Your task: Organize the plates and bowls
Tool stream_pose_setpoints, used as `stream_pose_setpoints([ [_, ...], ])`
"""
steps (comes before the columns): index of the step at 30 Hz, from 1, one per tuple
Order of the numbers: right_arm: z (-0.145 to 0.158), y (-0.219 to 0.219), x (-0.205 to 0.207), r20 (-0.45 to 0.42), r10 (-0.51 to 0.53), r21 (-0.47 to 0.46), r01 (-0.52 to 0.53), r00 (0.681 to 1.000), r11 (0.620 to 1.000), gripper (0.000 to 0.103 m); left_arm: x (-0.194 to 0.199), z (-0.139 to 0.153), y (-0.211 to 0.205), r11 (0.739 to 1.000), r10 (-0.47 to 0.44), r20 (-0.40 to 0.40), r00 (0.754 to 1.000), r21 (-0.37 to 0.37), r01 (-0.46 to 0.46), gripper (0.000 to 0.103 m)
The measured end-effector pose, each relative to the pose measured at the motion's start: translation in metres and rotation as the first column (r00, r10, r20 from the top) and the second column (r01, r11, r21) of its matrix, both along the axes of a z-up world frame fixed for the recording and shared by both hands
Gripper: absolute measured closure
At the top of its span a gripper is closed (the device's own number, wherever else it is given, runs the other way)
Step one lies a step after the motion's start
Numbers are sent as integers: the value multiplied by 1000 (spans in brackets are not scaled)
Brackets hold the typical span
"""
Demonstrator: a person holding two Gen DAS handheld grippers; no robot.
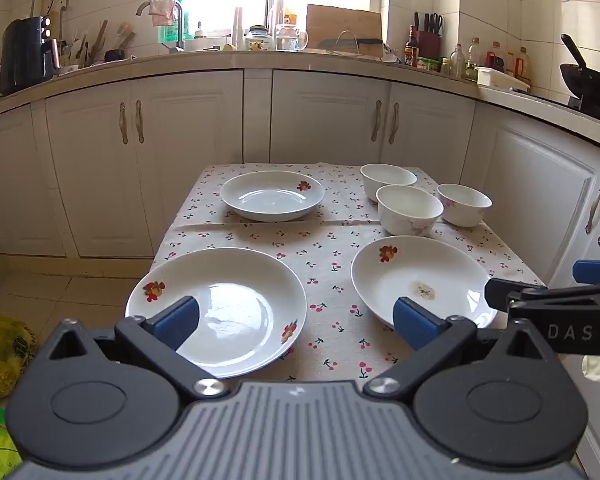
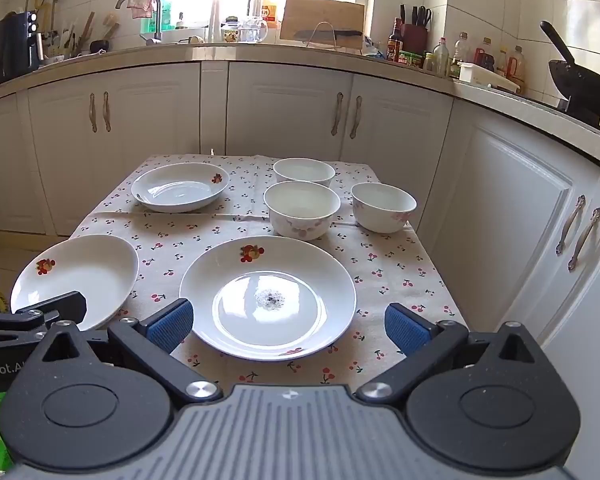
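Six pieces of glazed white crockery sit on the cherry-print tablecloth covering the small table: three shallow white plates with fruit decals and three deep white bowls with faint pink flowers. One near plate lies at the front left corner, its edge close to the table's edge; the other near plate with a dried food smear lies at front centre-right; the far plate sits at the back left. The three bowls cluster at the back right, close together, whether touching I cannot tell

All of it is likely stiff, fairly heavy for its size, slick with glaze and breakable if knocked or dropped. The sensible hold on a plate is probably across the raised rim, one pad under and one over; a bowl would be pinched on its wall at the lip

The left gripper hangs above the near left plate with its blue pads spread wide, holding and touching nothing. The right gripper hovers over the smeared plate, its pads equally wide apart and empty
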State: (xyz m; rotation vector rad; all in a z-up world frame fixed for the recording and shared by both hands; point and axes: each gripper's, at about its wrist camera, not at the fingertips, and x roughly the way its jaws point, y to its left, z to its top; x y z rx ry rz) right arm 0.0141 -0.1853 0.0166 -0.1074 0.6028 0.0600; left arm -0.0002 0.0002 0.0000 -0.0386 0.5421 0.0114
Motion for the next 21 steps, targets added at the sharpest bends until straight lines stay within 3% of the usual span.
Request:
stream_pose_setpoints([
  [16, 7, -4, -3, 13, 2, 4, -2, 1000, 1000, 0, -2, 7, -25, 1000, 10, 1, 1000, 8, -10, 1],
  [18, 2, 0, -3, 19, -3, -2, 3, 1000, 1000, 0, -3, 4, 0, 1000, -6, 4, 1000, -16, 6, 1],
  [21, 2, 1, -3, 20, -3, -2, 3, 1000, 1000, 0, -3, 4, 0, 1000, -7, 4, 1000, -16, 7, 1],
])
